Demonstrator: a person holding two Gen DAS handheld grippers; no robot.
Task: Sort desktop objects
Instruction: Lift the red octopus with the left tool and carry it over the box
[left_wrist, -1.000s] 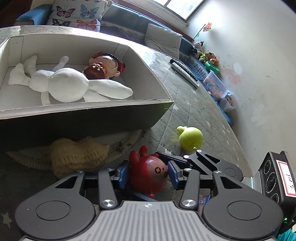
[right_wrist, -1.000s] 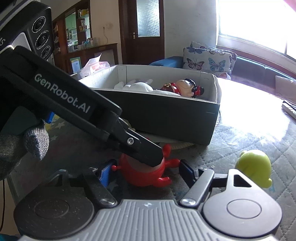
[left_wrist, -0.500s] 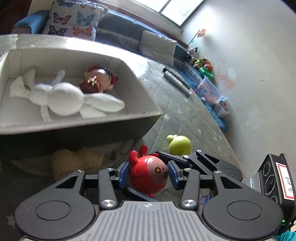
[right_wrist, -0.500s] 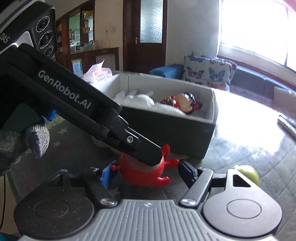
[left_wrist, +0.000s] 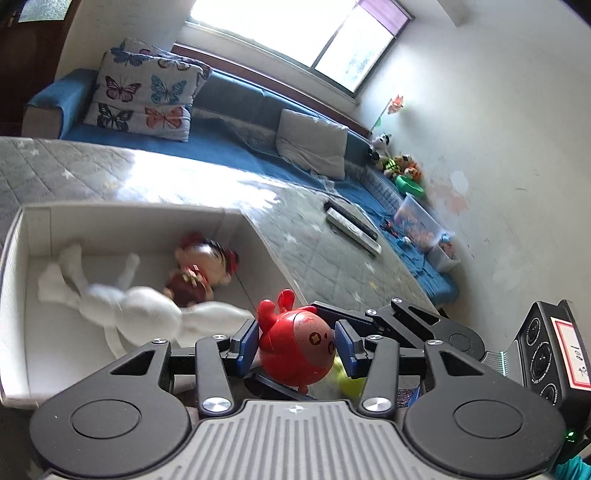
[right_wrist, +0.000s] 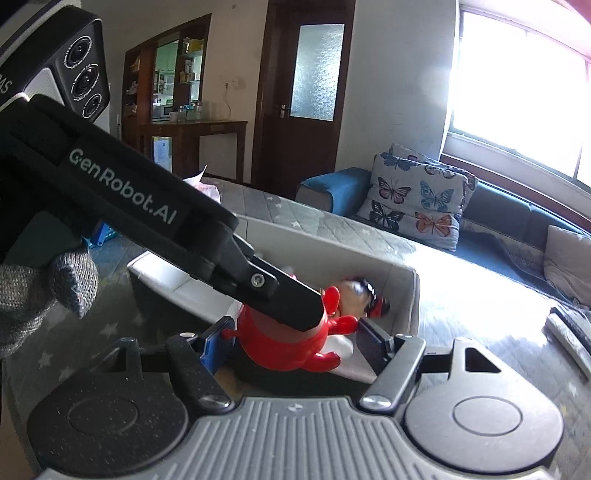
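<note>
A round red toy (left_wrist: 295, 347) with small limbs hangs above the near wall of the open cardboard box (left_wrist: 129, 208). My left gripper (left_wrist: 297, 345) is shut on it, blue pads on both flanks. My right gripper (right_wrist: 293, 341) grips the same red toy (right_wrist: 280, 343) crosswise, its pads against the toy's limbs. The left gripper's finger (right_wrist: 280, 295) lies across the toy in the right wrist view. Inside the box lie a white plush rabbit (left_wrist: 136, 306) and a red-capped doll (left_wrist: 203, 266). A yellow-green toy (left_wrist: 351, 380) peeks out below the red one.
The box stands on a grey quilted table cover (left_wrist: 332, 266). Two remotes (left_wrist: 351, 225) lie further right on it. A blue sofa with butterfly cushions (left_wrist: 147, 92) runs behind. A gloved hand (right_wrist: 37, 295) holds the left gripper.
Both grippers have risen with the red toy off the table, up to the box's rim. The tan plush has dropped out of view and the yellow-green toy is now mostly hidden.
</note>
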